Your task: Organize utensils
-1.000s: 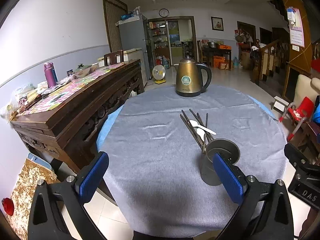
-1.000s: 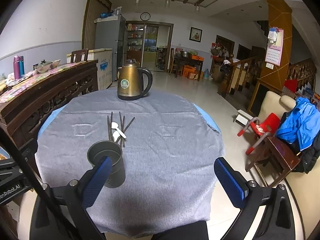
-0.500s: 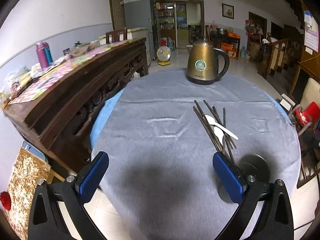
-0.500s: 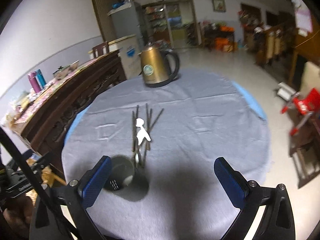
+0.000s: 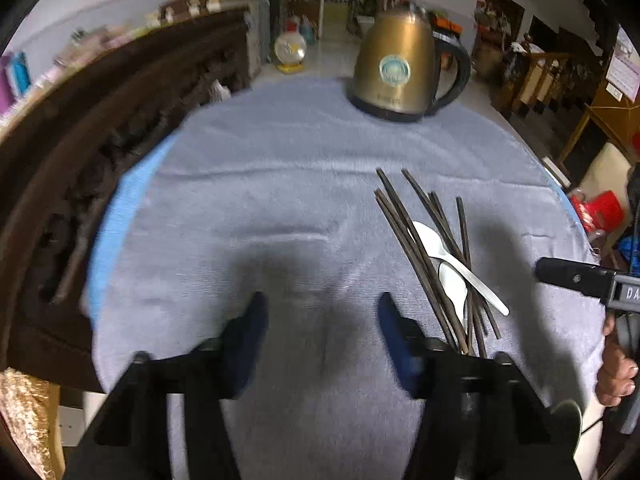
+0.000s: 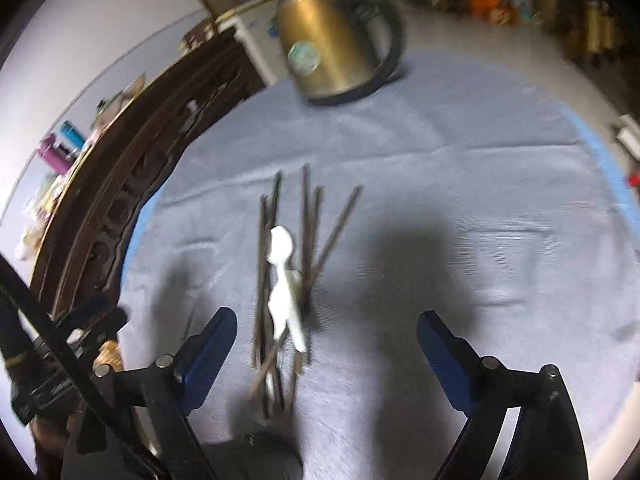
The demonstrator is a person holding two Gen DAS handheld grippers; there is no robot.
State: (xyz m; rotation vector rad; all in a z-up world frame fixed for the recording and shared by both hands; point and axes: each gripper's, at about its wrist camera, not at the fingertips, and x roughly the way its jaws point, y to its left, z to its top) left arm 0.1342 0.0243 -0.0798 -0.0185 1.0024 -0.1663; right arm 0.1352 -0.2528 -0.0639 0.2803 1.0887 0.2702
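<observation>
Several dark chopsticks and two white plastic spoons lie in a loose pile on the grey tablecloth. The pile also shows in the right wrist view. My left gripper is open and empty, low over the cloth just left of the pile. My right gripper is open and empty, its left finger just left of the pile's near end. The dark utensil cup shows only as a rim at the bottom edge of the right wrist view.
A gold electric kettle stands at the far side of the round table. A dark carved wooden sideboard runs along the left, close to the table edge. Chairs and clutter stand to the right.
Both grippers have moved forward and down toward the utensil pile. The left gripper's fingers have come closer together. The cup has dropped out of the left view and to the right view's bottom edge.
</observation>
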